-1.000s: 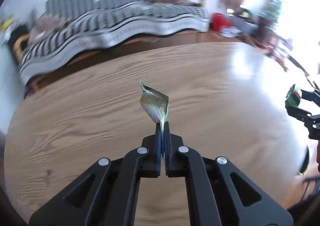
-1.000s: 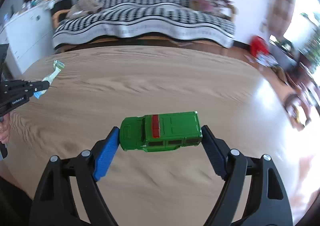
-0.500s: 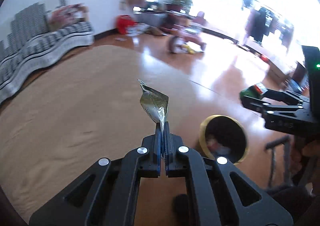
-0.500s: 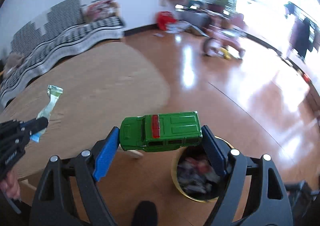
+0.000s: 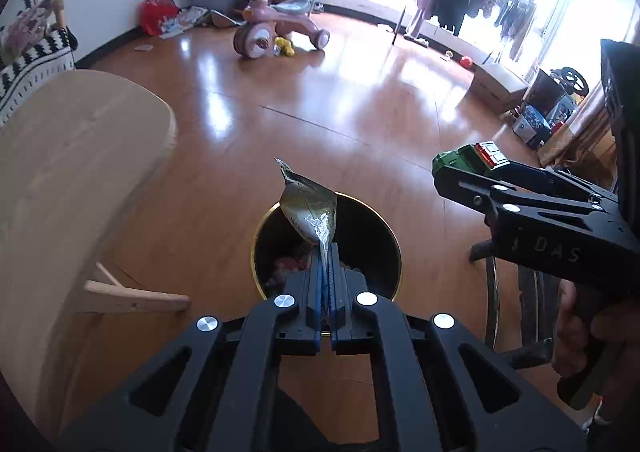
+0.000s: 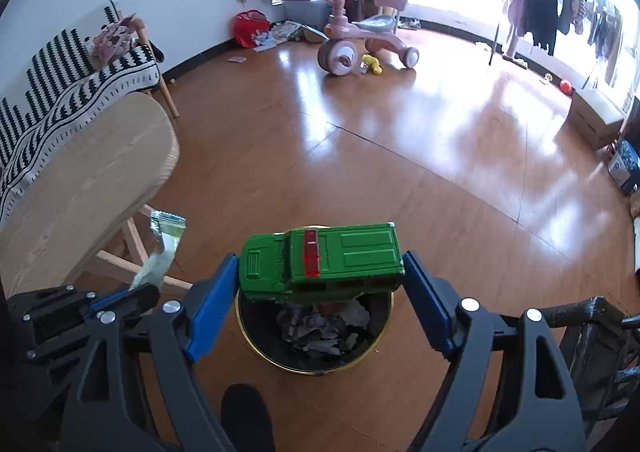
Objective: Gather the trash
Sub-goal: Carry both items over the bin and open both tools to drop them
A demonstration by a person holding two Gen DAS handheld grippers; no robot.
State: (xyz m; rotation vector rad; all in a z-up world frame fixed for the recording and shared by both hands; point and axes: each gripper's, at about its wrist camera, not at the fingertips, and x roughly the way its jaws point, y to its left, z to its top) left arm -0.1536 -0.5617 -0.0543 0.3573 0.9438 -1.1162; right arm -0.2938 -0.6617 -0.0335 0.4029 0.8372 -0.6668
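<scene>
My left gripper (image 5: pixel 329 252) is shut on a crumpled foil wrapper (image 5: pixel 310 208), which sticks up over a black, gold-rimmed trash bin (image 5: pixel 382 240) on the floor. In the right wrist view the same wrapper (image 6: pixel 162 252) shows at the lower left in the left gripper (image 6: pixel 132 294). My right gripper (image 6: pixel 322 272) is shut on a green toy car (image 6: pixel 322 258), held lengthwise between its blue pads just above the bin (image 6: pixel 256 340), which holds crumpled trash. From the left wrist view the car (image 5: pixel 466 160) and right gripper (image 5: pixel 460 172) sit to the right of the bin.
A light wooden table (image 6: pixel 80 176) stands to the left, its leg (image 5: pixel 132 298) near the bin. A pink tricycle (image 6: pixel 360 40), a striped sofa (image 6: pixel 52 84), a clothes rack (image 6: pixel 560 12) and boxes (image 5: pixel 500 84) ring the shiny wood floor. A dark chair (image 6: pixel 596 352) is at the right.
Both grippers swung right, off the tabletop, and now hang over the trash bin on the floor. Each still holds its object: the wrapper on the left, the toy car on the right.
</scene>
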